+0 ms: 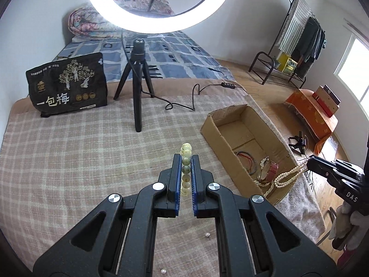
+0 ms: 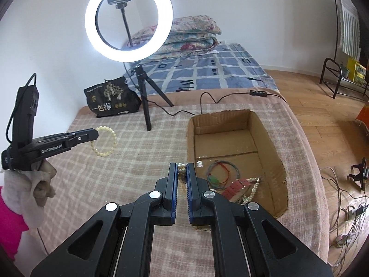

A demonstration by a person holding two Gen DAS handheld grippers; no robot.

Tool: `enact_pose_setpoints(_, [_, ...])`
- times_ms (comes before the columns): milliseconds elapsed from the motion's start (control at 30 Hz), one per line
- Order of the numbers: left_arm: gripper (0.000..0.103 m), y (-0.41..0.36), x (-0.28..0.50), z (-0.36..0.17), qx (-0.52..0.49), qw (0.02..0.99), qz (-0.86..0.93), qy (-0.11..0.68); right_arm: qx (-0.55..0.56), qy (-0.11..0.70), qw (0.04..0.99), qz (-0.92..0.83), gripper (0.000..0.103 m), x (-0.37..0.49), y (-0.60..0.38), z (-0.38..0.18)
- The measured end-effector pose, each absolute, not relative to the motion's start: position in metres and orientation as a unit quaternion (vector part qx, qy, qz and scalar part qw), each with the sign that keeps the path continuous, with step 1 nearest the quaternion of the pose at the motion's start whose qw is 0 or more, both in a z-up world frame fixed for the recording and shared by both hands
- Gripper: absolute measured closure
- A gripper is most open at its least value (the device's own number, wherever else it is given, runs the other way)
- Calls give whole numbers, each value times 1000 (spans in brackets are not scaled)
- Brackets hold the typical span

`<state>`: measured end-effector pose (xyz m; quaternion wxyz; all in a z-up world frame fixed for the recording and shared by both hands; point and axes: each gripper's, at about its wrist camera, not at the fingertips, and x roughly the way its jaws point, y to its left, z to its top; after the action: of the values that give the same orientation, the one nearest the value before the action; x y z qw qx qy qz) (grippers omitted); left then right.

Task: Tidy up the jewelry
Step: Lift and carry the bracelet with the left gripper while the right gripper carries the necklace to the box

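My left gripper (image 1: 186, 161) is shut on a pale green bead bracelet (image 1: 185, 155) and holds it above the plaid blanket; from the right wrist view the bracelet (image 2: 105, 140) hangs from the left gripper (image 2: 94, 135). My right gripper (image 2: 182, 168) is shut on a pearl necklace (image 2: 181, 169); in the left wrist view the necklace (image 1: 286, 176) drapes from the right gripper (image 1: 309, 164) over the near rim of the cardboard box (image 1: 208, 127). In the box (image 2: 274, 147) lie thin cord bangles (image 2: 222, 173) and a red-strap watch (image 2: 237, 185).
A ring light on a black tripod (image 1: 137, 87) stands at the back of the blanket, its cable (image 1: 196, 92) trailing right. A black snack bag (image 1: 69, 85) stands back left. Loose pearls (image 1: 207, 235) lie on the blanket near me. The bed edge drops to wooden floor at right.
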<state>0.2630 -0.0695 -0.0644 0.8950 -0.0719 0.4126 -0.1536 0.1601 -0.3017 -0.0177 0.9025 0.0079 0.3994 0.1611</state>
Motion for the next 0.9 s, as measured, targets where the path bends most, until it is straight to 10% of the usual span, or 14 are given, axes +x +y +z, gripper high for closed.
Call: enact_pose_setpoints(900, [98,-198,362,-82,-47,884,-190,425,-1,412,907,89,97,186,-377,-43])
